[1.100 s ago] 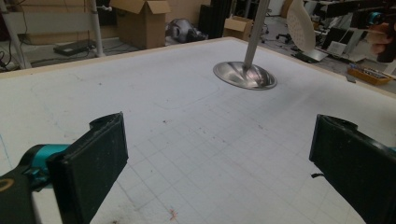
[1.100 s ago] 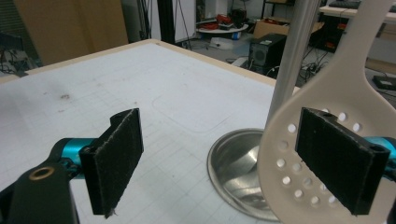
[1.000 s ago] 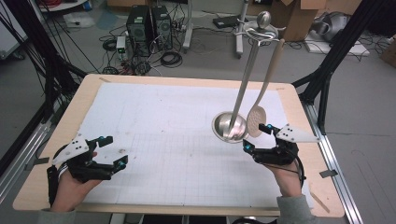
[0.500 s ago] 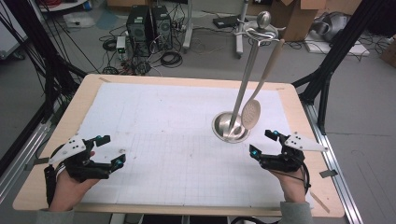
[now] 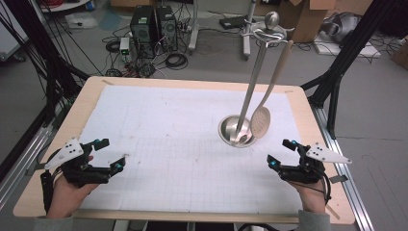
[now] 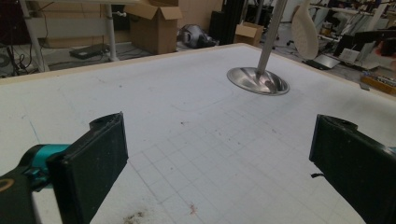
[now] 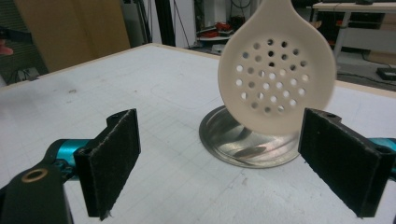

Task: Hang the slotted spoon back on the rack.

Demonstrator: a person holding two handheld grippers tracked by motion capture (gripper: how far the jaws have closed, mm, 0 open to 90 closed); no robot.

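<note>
Your left tongs rest low over the near left part of the bench, on the white gridded sheet that covers most of it. Their jaws stand wide apart with nothing between them; in the left gripper view you look straight past both black pads at bare sheet with a few small dark specks. Your left hand grips the tool from behind, close to the bench's near edge.

Moving right across the sheet, the middle of the bench lies bare to the far side, where you reach the utensil stand: a round steel base sitting flat on the sheet right of centre, with a steel pole rising from it to a ball on top. A cream slotted spoon hangs from the arm near the top of the pole, handle up, its round perforated bowl hanging just above the right rim of the base. I cannot tell whether the bowl touches the base.

Further right, your right tongs sit near the bench's right edge, well apart from the left pair. They too are spread wide and hold nothing. In the right gripper view the spoon's bowl hangs ahead of the gap, nearer the right-hand pad, with the base behind and below it. Your right hand holds the tool near the bench's front edge.
</note>
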